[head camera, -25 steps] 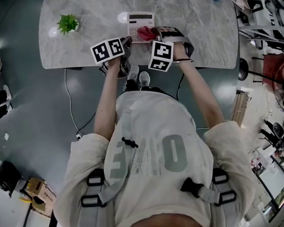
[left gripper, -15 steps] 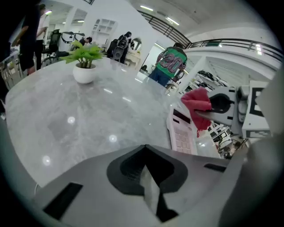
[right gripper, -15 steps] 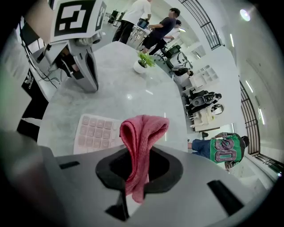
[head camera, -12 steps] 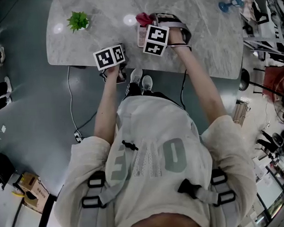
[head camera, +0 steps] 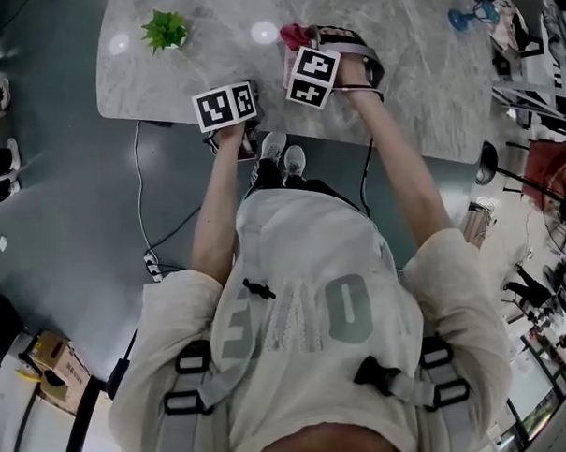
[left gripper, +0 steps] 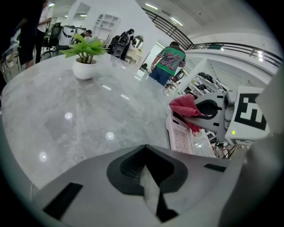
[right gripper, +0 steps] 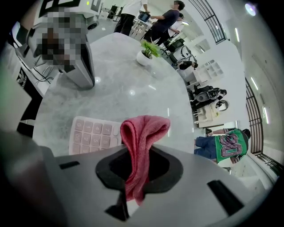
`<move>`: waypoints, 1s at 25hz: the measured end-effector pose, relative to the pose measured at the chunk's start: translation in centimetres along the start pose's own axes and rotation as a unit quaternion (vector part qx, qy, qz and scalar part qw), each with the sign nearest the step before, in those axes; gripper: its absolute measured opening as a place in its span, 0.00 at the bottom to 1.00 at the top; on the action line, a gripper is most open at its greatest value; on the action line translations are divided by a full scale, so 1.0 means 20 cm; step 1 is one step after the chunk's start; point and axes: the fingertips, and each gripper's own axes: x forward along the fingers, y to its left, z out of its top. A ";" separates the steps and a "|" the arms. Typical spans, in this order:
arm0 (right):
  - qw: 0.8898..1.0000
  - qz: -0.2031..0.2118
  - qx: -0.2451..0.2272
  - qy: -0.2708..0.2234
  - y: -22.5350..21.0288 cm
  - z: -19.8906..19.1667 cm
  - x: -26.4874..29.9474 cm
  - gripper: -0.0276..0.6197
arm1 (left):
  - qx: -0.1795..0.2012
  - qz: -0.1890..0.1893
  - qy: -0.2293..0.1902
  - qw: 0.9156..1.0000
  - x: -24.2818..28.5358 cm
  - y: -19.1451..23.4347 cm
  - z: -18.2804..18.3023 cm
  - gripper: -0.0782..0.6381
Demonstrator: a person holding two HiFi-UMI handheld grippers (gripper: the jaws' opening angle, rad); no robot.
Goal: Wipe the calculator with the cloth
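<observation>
- Red cloth [right gripper: 143, 137] is gripped by the right gripper [right gripper: 135, 186]. Its jaws are clamped on the fabric, and a folded loop is pushed out ahead of them.
- A pale pink calculator [right gripper: 91, 135] is laid flat on the grey marble table [right gripper: 133, 80], near the edge closest to the person.
- In the left gripper view the cloth is seen hanging over one end of the calculator. Whether the keys are touched cannot be told.
- The left gripper [left gripper: 148, 188] is held at the table's near edge, beside the calculator and apart from it. Its jaws are pressed together with nothing between them.
- A potted plant [left gripper: 85, 55] in a white pot is set well apart from the calculator, towards the table's left side in the head view.
- People are seen standing in the background beyond the table.
</observation>
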 end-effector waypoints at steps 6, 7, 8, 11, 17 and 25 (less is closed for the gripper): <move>1.000 0.014 -0.009 0.001 0.07 0.01 0.01 0.13 | -0.002 -0.001 0.001 1.000 0.00 0.00 0.00 0.13; 1.000 0.015 -0.012 0.000 0.08 0.02 0.01 0.13 | -0.002 -0.001 0.001 1.000 0.00 0.00 0.00 0.14; 1.000 0.016 -0.015 0.000 0.10 0.02 0.01 0.13 | -0.002 -0.002 0.001 1.000 0.00 0.00 0.00 0.14; 1.000 0.023 -0.015 -0.004 0.15 0.02 0.00 0.13 | -0.001 -0.003 0.001 1.000 0.00 0.00 0.00 0.14; 1.000 0.025 -0.013 -0.013 0.24 0.03 -0.05 0.13 | 0.002 0.001 -0.001 1.000 0.00 -0.01 0.00 0.14; 0.999 0.039 -0.022 -0.023 0.39 0.06 -0.11 0.13 | 0.001 0.001 -0.001 1.000 0.00 0.01 0.00 0.14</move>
